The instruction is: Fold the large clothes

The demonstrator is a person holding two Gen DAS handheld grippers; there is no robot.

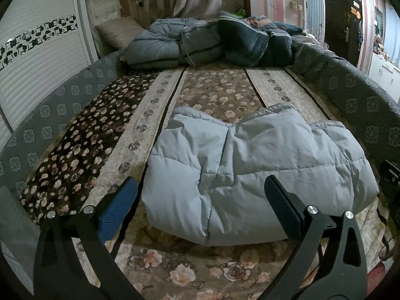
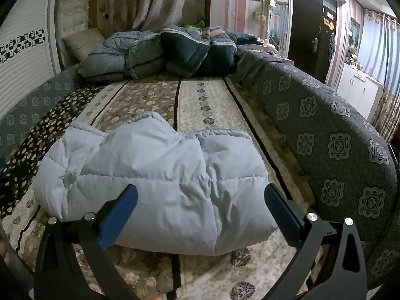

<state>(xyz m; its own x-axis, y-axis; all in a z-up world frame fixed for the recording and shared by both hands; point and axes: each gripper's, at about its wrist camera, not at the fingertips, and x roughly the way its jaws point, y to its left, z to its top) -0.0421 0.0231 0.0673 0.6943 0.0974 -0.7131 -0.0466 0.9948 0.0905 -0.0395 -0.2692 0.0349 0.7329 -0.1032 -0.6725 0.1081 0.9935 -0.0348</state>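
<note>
The puffy jacket (image 1: 250,175) is pale blue-grey and plain. The bedspread (image 1: 140,125) runs in stripes: dark brown with pink flowers, cream with grey rosettes, tan floral. The bed's padded surround (image 2: 337,137) is grey (medallion print). Gripper pads (image 2: 120,215) are blue.

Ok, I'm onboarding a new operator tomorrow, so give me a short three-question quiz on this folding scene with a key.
1. True or false: the left gripper is shut on the pale blue puffer jacket.
2. Multiple choice: the jacket lies on (A) a bare wooden floor, (B) the floral bedspread, (C) a chair.
3. Fill in: at the far end of the bed sits a heap of dark blue and grey ______.

Key:
1. False. Both the left gripper and the right gripper have their fingers spread wide and hold nothing.
2. B. The jacket lies bundled on the bedspread.
3. Bedding: the rumpled quilts are piled there.
</note>
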